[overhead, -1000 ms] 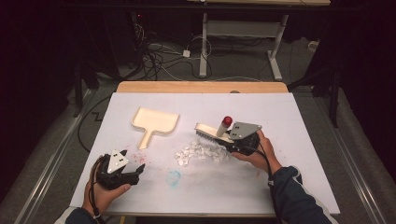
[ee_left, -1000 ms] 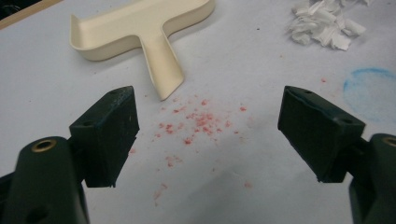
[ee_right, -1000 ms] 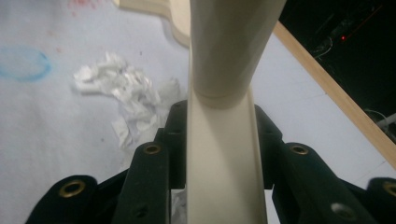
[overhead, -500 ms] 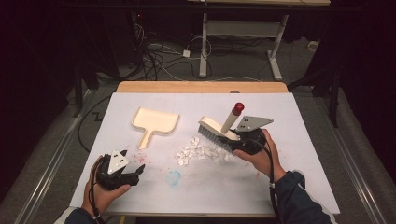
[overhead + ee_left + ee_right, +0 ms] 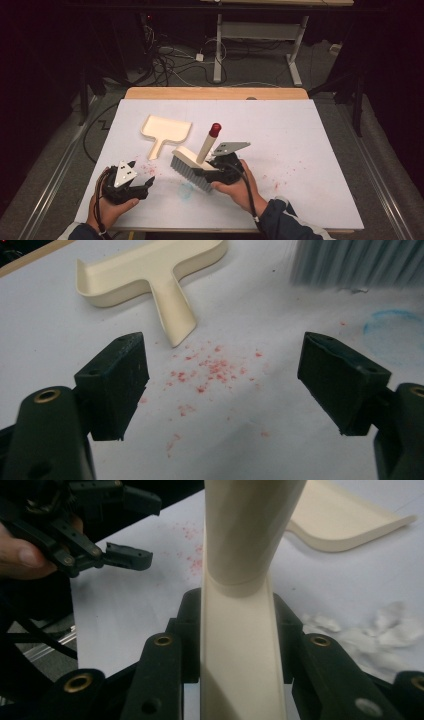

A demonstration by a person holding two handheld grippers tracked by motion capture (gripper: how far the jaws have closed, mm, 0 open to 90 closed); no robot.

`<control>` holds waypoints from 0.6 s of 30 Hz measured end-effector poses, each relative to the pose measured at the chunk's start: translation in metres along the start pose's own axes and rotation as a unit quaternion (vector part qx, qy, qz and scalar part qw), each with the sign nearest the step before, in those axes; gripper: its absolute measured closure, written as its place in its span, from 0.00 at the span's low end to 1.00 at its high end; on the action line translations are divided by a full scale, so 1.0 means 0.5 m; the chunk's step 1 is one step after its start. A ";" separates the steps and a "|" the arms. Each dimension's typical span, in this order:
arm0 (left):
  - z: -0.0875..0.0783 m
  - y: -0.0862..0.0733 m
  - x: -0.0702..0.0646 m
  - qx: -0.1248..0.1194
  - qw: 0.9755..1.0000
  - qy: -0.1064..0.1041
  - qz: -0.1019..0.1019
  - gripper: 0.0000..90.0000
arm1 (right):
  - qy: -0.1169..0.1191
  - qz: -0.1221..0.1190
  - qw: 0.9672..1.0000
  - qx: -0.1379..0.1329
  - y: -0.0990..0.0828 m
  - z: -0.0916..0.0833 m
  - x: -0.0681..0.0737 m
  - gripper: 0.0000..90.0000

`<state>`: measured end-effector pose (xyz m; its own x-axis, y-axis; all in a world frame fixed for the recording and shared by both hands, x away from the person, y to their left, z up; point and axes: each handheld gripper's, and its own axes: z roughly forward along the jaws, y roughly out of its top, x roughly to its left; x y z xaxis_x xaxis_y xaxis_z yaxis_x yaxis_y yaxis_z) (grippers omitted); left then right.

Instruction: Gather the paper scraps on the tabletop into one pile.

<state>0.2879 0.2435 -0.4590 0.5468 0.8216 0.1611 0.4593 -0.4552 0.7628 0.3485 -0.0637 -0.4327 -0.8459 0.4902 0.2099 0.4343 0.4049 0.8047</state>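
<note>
My right gripper (image 5: 204, 172) is shut on a cream hand brush (image 5: 190, 160) with grey bristles and a red-tipped handle (image 5: 215, 130), near the table's front middle. In the right gripper view its jaws (image 5: 237, 630) clamp the brush's cream back (image 5: 235, 670) from both sides, below the handle (image 5: 245, 530). A cream dustpan (image 5: 166, 131) lies flat to the far left of the brush. My left gripper (image 5: 145, 182) rests at the front left, open, nothing between its jaws (image 5: 225, 385). Red crumbs (image 5: 210, 370) lie ahead of it, before the dustpan's handle (image 5: 172, 315).
White scraps (image 5: 370, 630) lie beside the brush. A faint blue ring (image 5: 186, 191) marks the white table cover (image 5: 310, 140). More red specks (image 5: 285, 175) dot the right side. Beyond the table's far wooden edge (image 5: 215, 93) are cables and desk legs.
My right gripper has carried the brush leftward across the middle of the table, over where the white scraps lay, with its handle now tilted up. The left hand has stayed put.
</note>
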 end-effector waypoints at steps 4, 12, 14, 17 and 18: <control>0.000 0.000 0.000 0.001 1.000 -0.001 -0.001 0.22 | -0.016 0.033 0.999 0.001 -0.015 0.039 0.000 0.75; 0.002 0.001 -0.002 0.004 1.000 -0.003 0.002 0.22 | -0.079 0.081 0.994 -0.013 -0.032 0.039 -0.048 0.74; 0.002 0.001 -0.003 0.003 1.000 -0.003 0.001 0.22 | -0.088 0.096 0.991 -0.017 -0.033 0.029 -0.063 0.74; 0.002 0.001 -0.002 0.004 1.000 -0.004 0.003 0.22 | -0.112 0.102 0.988 -0.023 -0.036 0.009 -0.083 0.74; 0.002 0.001 -0.002 0.005 1.000 -0.004 0.003 0.22 | -0.116 0.108 0.987 -0.024 -0.038 0.001 -0.089 0.74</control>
<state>0.2882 0.2420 -0.4596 0.5548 0.8164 0.1602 0.4627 -0.4628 0.7561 0.3781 -0.0930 -0.4578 -0.6398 0.7267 0.2503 0.5765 0.2384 0.7816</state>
